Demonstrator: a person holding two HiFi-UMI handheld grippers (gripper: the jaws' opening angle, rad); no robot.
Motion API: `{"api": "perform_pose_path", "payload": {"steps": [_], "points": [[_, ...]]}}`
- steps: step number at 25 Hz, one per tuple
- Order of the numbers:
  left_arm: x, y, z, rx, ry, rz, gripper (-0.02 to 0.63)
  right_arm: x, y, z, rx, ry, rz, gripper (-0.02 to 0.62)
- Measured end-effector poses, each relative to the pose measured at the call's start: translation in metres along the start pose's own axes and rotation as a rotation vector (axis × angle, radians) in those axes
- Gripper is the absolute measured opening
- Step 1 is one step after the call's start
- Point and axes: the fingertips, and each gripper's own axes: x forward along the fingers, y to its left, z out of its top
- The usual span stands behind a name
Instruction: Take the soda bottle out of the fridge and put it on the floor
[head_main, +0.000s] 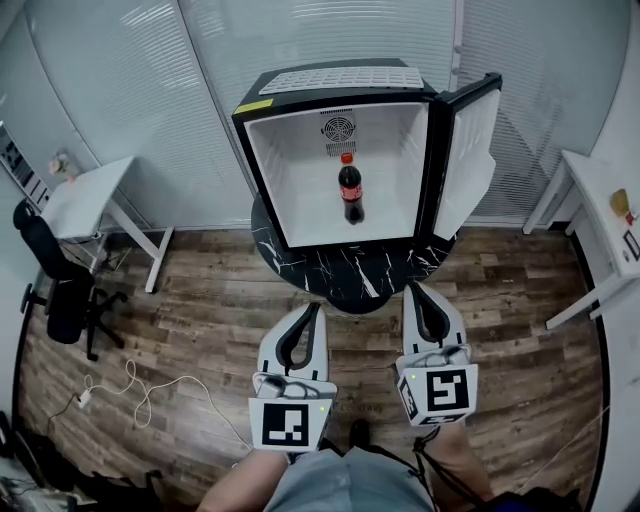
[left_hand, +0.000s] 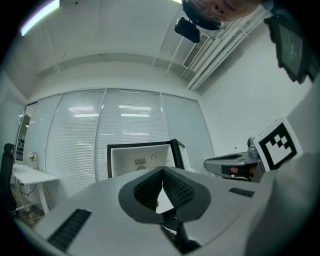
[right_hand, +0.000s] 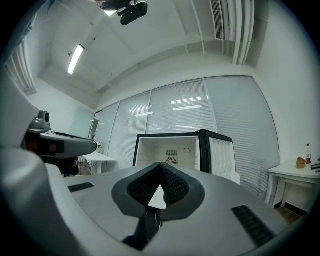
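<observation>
A cola bottle (head_main: 350, 192) with a red cap stands upright in the middle of an open mini fridge (head_main: 300, 120). The fridge door (head_main: 468, 150) is swung out to the right. The fridge rests on a round black marble table (head_main: 352, 272). My left gripper (head_main: 316, 306) and right gripper (head_main: 413, 288) hang side by side over the wooden floor, short of the table, pointing at the fridge. Both are shut with nothing held. In the left gripper view the closed jaws (left_hand: 162, 170) cover the fridge (left_hand: 131, 159) interior. The right gripper (right_hand: 160, 164) likewise hides the bottle inside the fridge (right_hand: 172, 149).
A white desk (head_main: 88, 195) and a black office chair (head_main: 55, 280) stand at the left. Another white table (head_main: 598, 210) stands at the right. White cables (head_main: 140, 395) lie on the floor at the lower left. Glass walls with blinds close off the back.
</observation>
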Motion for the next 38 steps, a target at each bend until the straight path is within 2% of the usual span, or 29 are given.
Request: {"api": "perform_pose_path", "payload": {"steps": [4,14,19,29,33,38], "points": [[0.022,0.01,-0.006,0.013,0.015,0.022,0.017,0.026,-0.009,-0.004,0.0,0.002,0.021,0.013],[0.091,0.05,-0.038,-0.021,0.044,0.04,0.017,0.104,-0.021,-0.03,-0.008,0.044,0.041,0.014],[0.14,0.075,-0.052,-0.037,0.042,0.025,0.017,0.155,-0.029,-0.038,-0.016,0.057,0.032,0.014],[0.233,0.132,-0.057,-0.013,0.004,-0.032,0.017,0.262,-0.039,-0.021,-0.056,0.022,0.002,0.014],[0.258,0.146,-0.054,-0.035,-0.026,-0.058,0.017,0.288,-0.036,-0.013,-0.074,0.011,-0.007,0.014],[0.276,0.146,-0.049,-0.014,-0.039,-0.098,0.017,0.304,-0.04,-0.001,-0.091,-0.007,-0.014,0.014]]}}
